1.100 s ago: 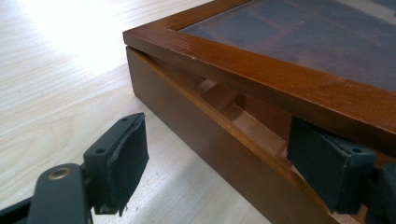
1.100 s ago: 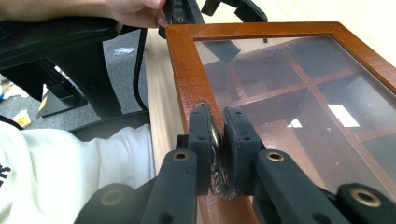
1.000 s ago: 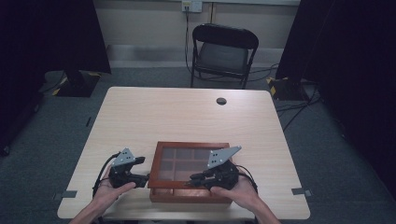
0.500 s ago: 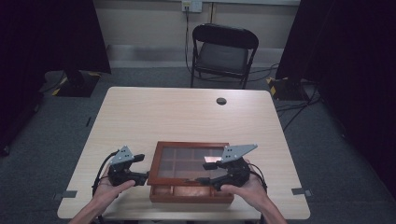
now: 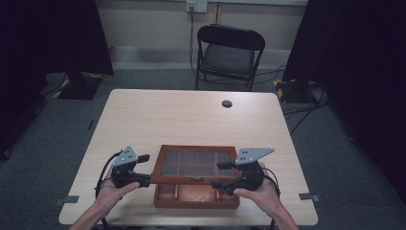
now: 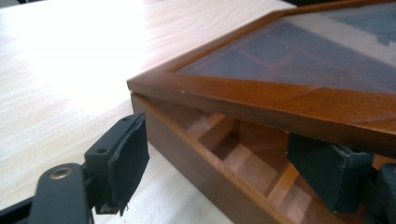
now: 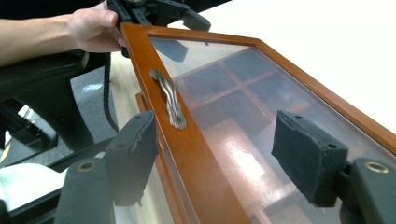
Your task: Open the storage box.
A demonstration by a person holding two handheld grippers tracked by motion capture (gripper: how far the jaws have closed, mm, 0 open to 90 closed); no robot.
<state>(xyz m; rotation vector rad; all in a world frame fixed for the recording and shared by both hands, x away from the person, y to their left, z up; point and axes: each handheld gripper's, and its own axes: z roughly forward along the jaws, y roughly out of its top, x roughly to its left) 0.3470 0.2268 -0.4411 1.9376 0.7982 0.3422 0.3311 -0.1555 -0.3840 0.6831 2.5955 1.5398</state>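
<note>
A wooden box [image 5: 196, 195] with a glass-paned lid [image 5: 195, 164] sits near the person's edge of the pale wood surface [image 5: 191, 115], between the two hands. The lid is raised at its front, so that the front row of compartments [image 5: 191, 191] lies uncovered in the high view; the glass shows the dividers beneath it. A small metal handle [image 7: 169, 98] is fixed to the lid's front rail. The right hand-held gripper [image 5: 221, 175] stands at the lid's front right corner; its jaws have just been opening, and in the right gripper view they stand wide apart on either side of the lid's front rail, one pad [image 7: 135, 154] on the outer side and the other over the glass, neither pressing on the wood. The left hand-held gripper [image 5: 146, 168] is at the lid's left front corner; in the left gripper view its jaws are well apart, one outside the box wall and the other just under the raised lid frame at the box's edge, and whether that pad touches the wood I cannot tell. Farther off, a small dark round object [image 5: 227, 103] lies near the far edge of the surface, and a black folding chair [image 5: 229, 52] stands beyond it on the grey floor.
</note>
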